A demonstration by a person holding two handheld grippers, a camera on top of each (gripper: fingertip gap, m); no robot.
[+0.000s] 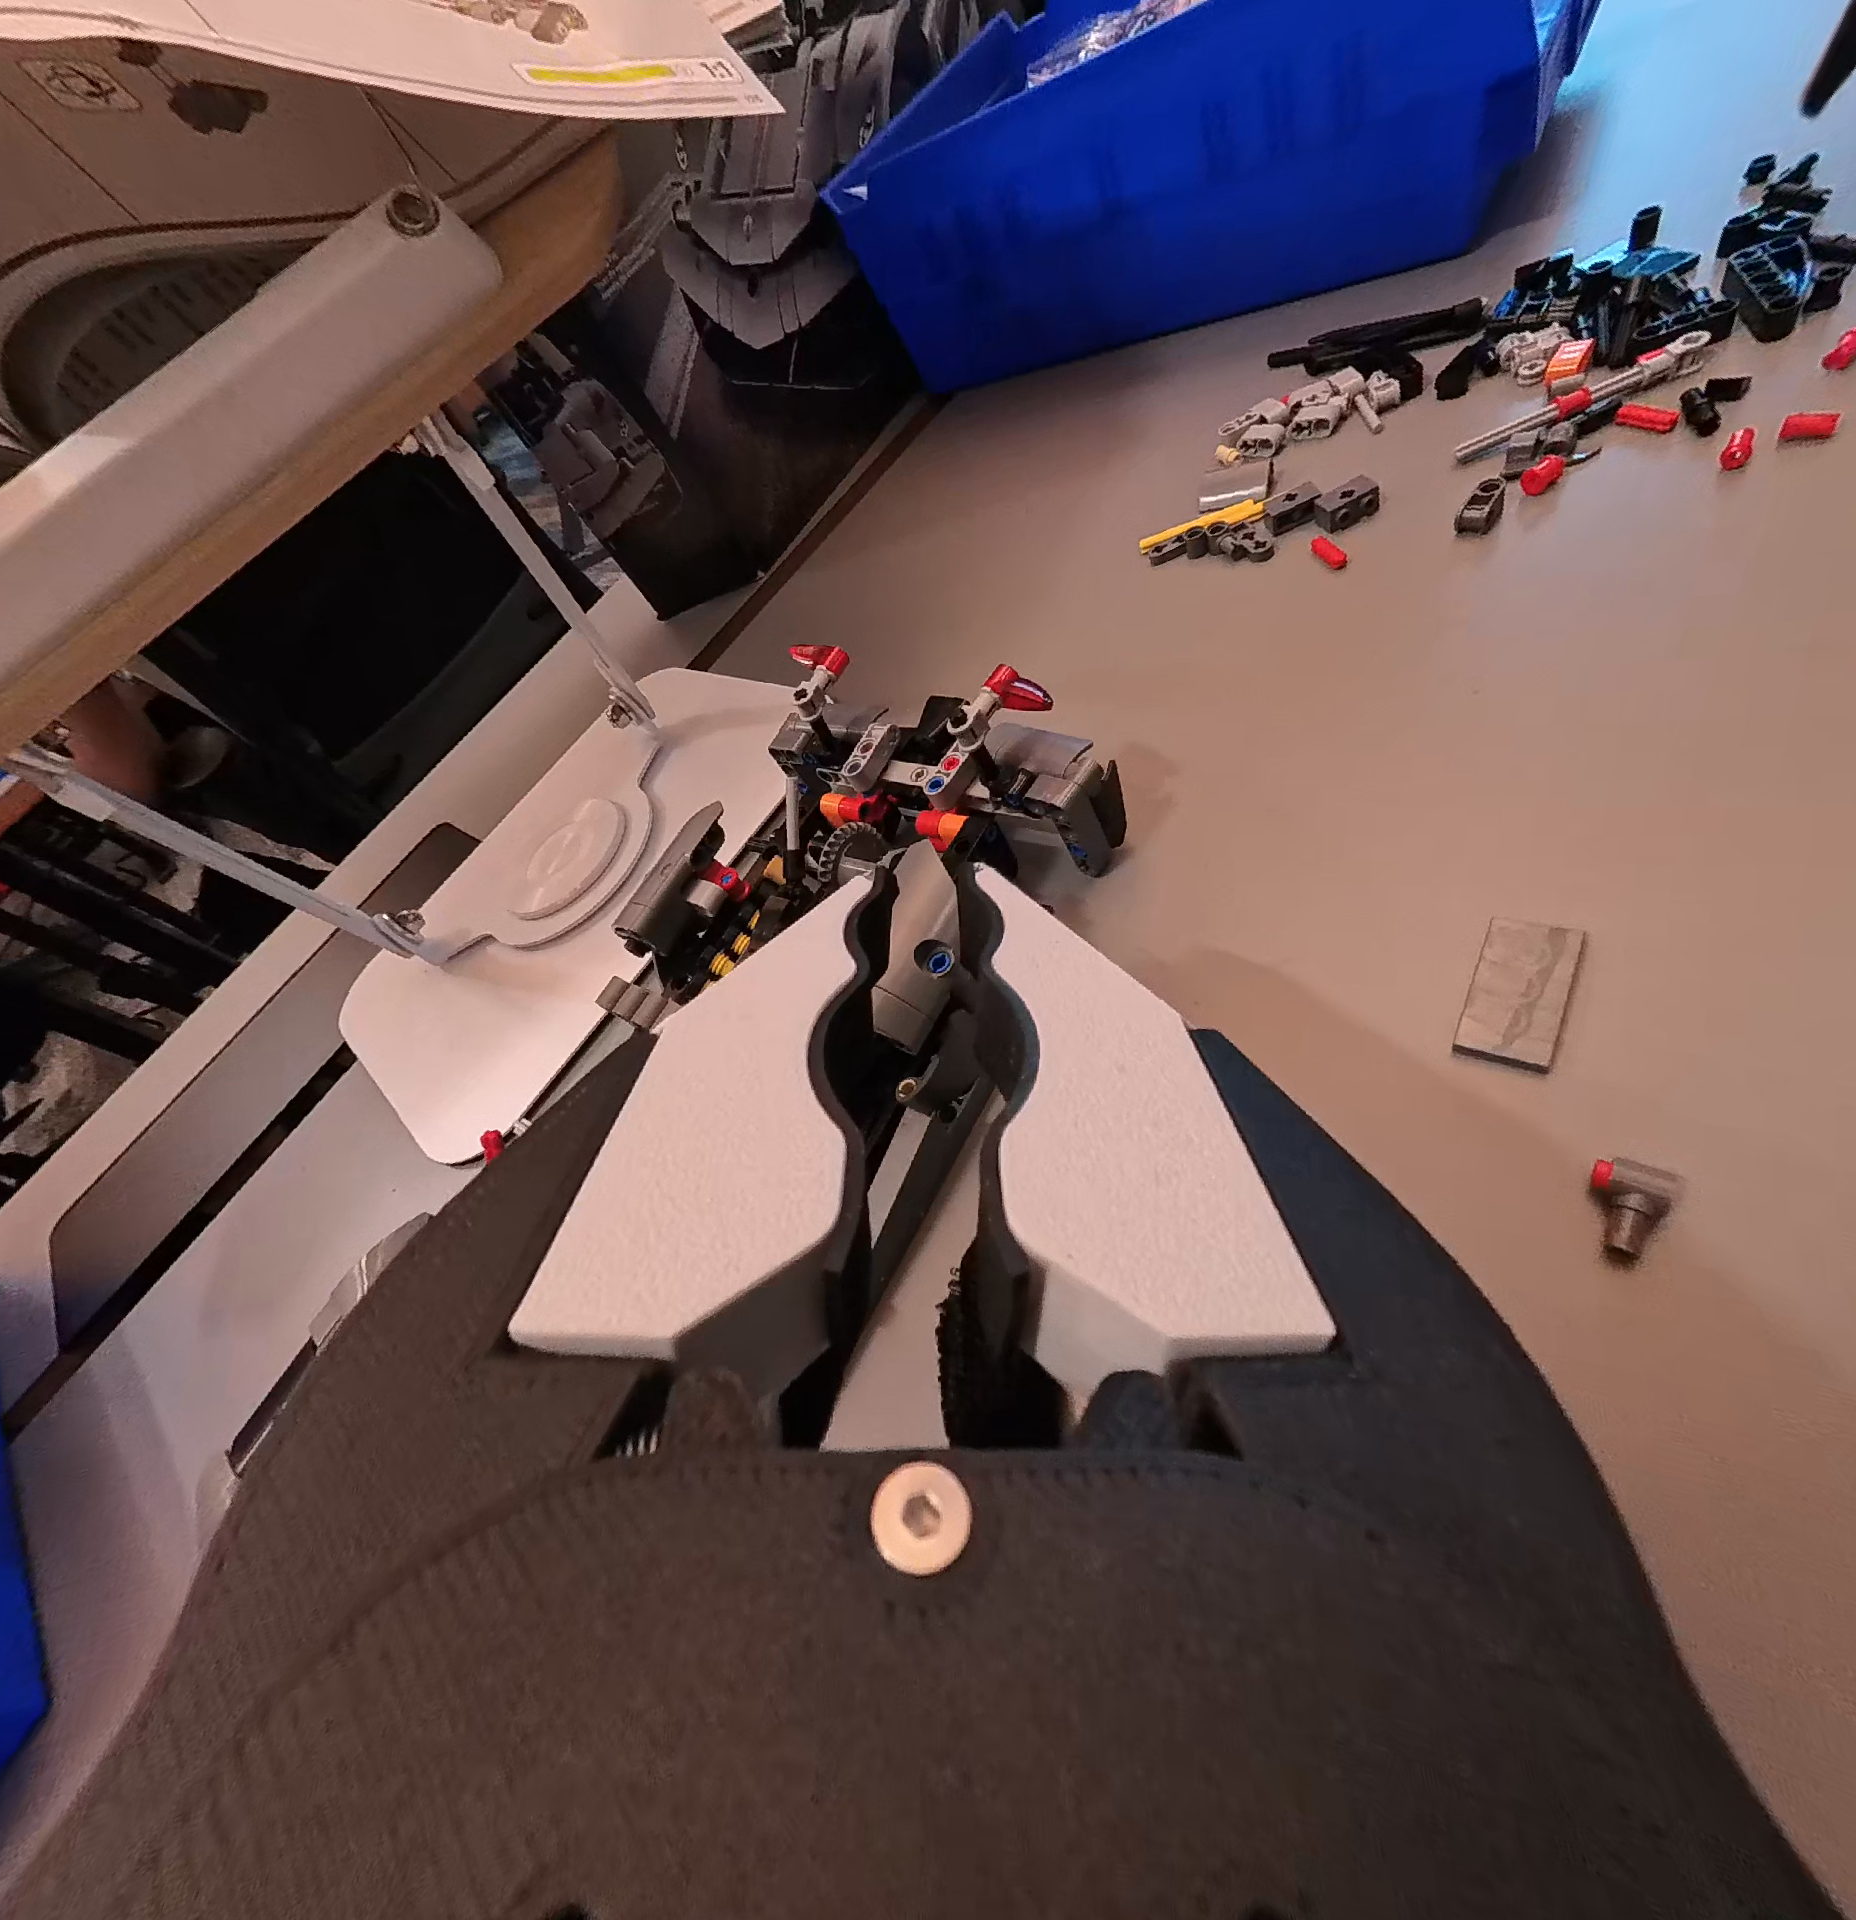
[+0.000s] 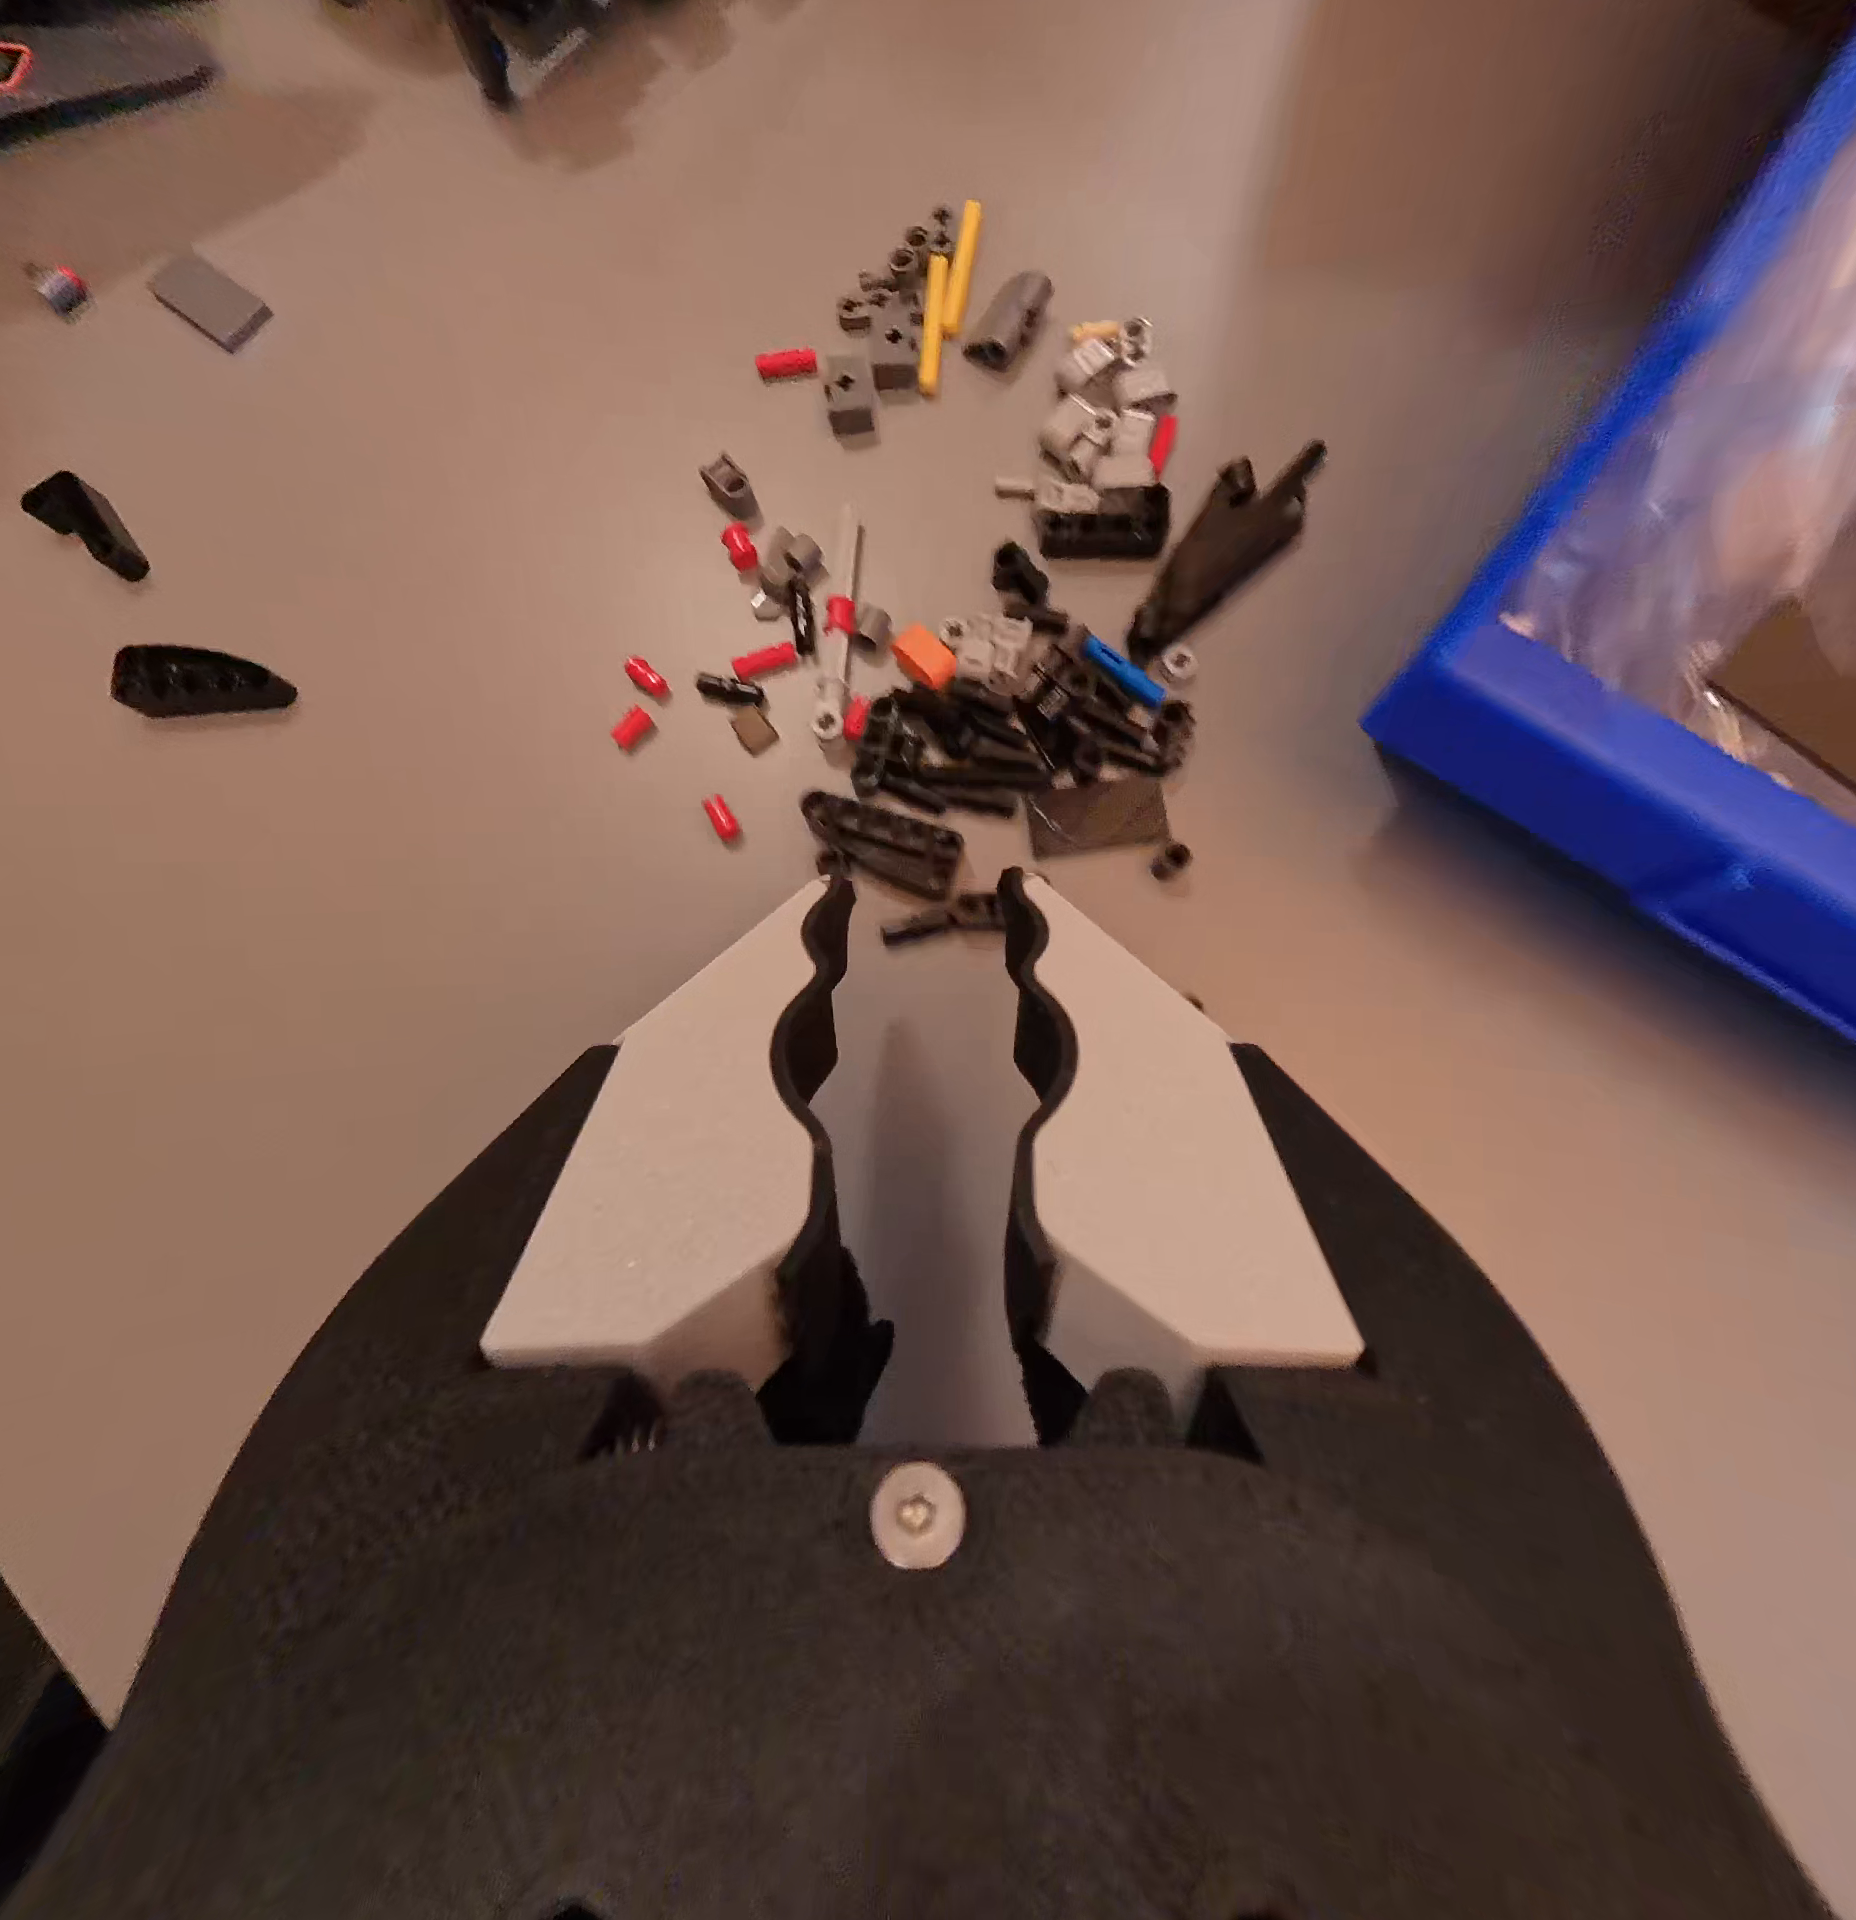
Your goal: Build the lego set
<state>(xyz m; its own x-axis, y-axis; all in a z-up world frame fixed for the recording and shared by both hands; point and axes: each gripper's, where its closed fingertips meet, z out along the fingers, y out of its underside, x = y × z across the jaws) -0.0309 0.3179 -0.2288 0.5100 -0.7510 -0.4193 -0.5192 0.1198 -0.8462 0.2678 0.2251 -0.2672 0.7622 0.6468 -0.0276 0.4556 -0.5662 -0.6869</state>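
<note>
meanwhile left gripper (image 1: 924,883) jaws clamp the half-built model (image 1: 903,790) at the desk (image 1: 1319,831) edge, right gripper (image 2: 924,894) jaws parted and empty, hovering just short of the loose parts pile (image 2: 965,665) lying dead ahead, so right is nearer.

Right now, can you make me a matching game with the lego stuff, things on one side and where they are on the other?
Things:
1. half-built lego model
2. orange brick
3. yellow rods
4. flat grey tile

Places:
A. far end of the loose parts
B. lying alone on the table
C. between the left gripper jaws
D. in the pile beside black beams

Pairs: 1-C, 2-D, 3-A, 4-B
</note>
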